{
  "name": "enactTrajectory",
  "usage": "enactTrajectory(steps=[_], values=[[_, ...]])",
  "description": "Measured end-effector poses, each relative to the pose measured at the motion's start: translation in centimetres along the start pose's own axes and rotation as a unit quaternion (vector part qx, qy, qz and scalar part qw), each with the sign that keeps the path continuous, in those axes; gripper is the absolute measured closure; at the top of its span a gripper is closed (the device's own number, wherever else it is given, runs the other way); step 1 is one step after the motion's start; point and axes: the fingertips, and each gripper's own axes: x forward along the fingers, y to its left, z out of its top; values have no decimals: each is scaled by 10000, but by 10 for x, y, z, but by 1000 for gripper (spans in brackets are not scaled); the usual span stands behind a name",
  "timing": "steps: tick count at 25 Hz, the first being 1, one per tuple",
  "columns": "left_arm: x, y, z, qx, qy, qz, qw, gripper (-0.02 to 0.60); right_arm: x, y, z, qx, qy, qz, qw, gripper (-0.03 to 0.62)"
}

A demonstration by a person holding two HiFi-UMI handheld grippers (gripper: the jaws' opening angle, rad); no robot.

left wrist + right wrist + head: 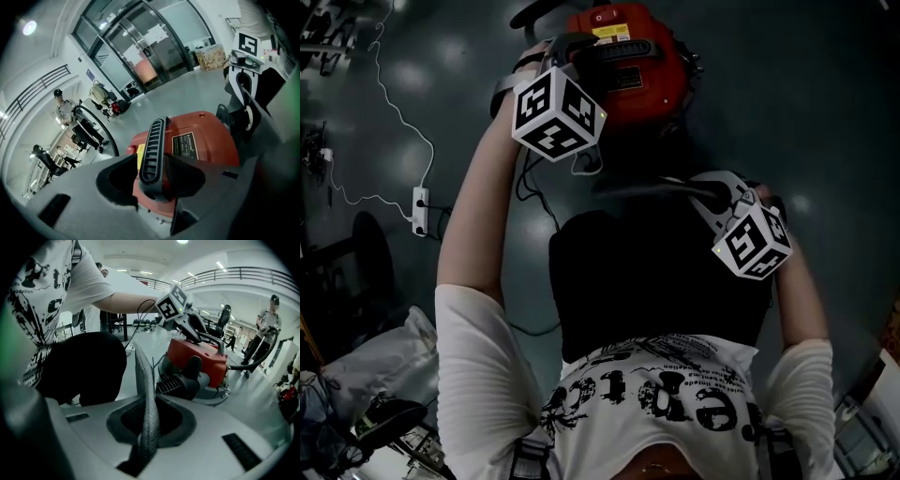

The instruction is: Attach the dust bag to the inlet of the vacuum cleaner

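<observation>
The red vacuum cleaner (628, 66) stands on the dark floor ahead of me. In the left gripper view, the left gripper (157, 161) straddles the vacuum's black ribbed carry handle (152, 145). Its jaws stand wide, with a gap showing on the left side. From the head view, the left gripper (567, 56) reaches over the vacuum's top. The black dust bag (656, 281) hangs in front of my torso. My right gripper (717, 202) is shut on a grey woven strip (146, 394) at the bag's upper right edge. A ribbed black inlet part (176, 385) shows on the vacuum's (197, 357) side.
A white power strip (420, 211) with a curling cable lies on the floor at left. Pale bags (375, 366) and gear sit at the lower left. People stand in the background (63, 110) (267, 324). Glass doors (140, 51) and cardboard boxes (211, 56) are far behind.
</observation>
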Motion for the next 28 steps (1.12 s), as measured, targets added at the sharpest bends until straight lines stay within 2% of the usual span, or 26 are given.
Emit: enactTrajectory(steps=[3, 5, 14, 18, 24, 28], values=[[8, 3, 5, 297, 83, 54, 9995, 453, -1, -3, -2, -53, -54, -75, 9999, 569], [9, 4, 6, 468, 123, 83, 9988, 459, -2, -3, -5, -38, -72, -102, 9999, 569], [8, 3, 6, 433, 79, -119, 9990, 460, -2, -23, -10, 245, 56, -463, 9986, 565], [6, 3, 6, 419, 25, -179, 9990, 460, -2, -27, -7, 243, 172, -500, 9983, 562], [4, 5, 7, 382, -14, 64, 9992, 465, -1, -30, 2, 115, 106, -512, 9986, 555], [5, 4, 6, 352, 6, -28, 9994, 465, 0, -38, -2, 118, 32, -506, 9986, 546]])
